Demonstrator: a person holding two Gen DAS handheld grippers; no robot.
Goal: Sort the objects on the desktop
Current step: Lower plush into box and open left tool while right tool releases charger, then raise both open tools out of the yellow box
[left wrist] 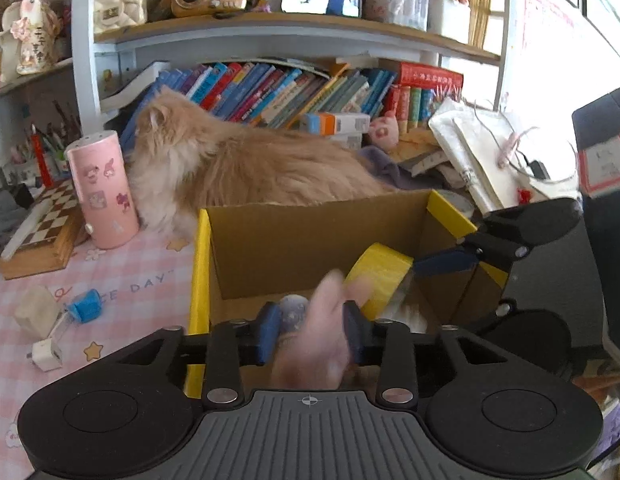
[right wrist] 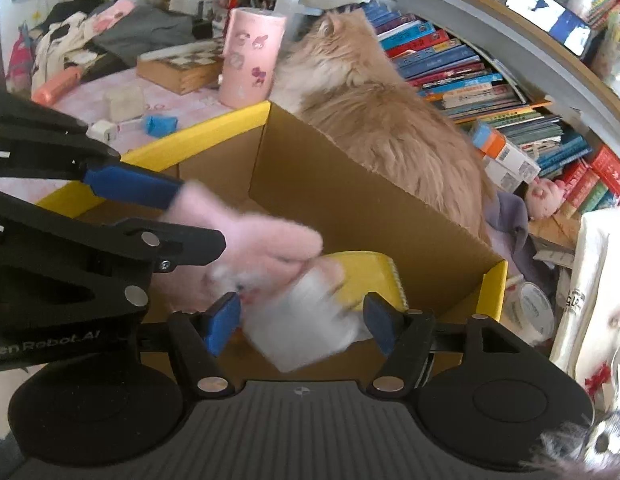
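Both grippers reach over the open box (left wrist: 269, 236) at frame centre. The left gripper (left wrist: 312, 330) pinches a blurred pink plush (left wrist: 318, 344) between narrow blue fingers. The right gripper (right wrist: 299, 322) stands wide around a blurred white object (right wrist: 305, 324); grip cannot be told. A yellow tape roll (right wrist: 370, 276) lies inside the box, a cat (left wrist: 237, 164) behind it.
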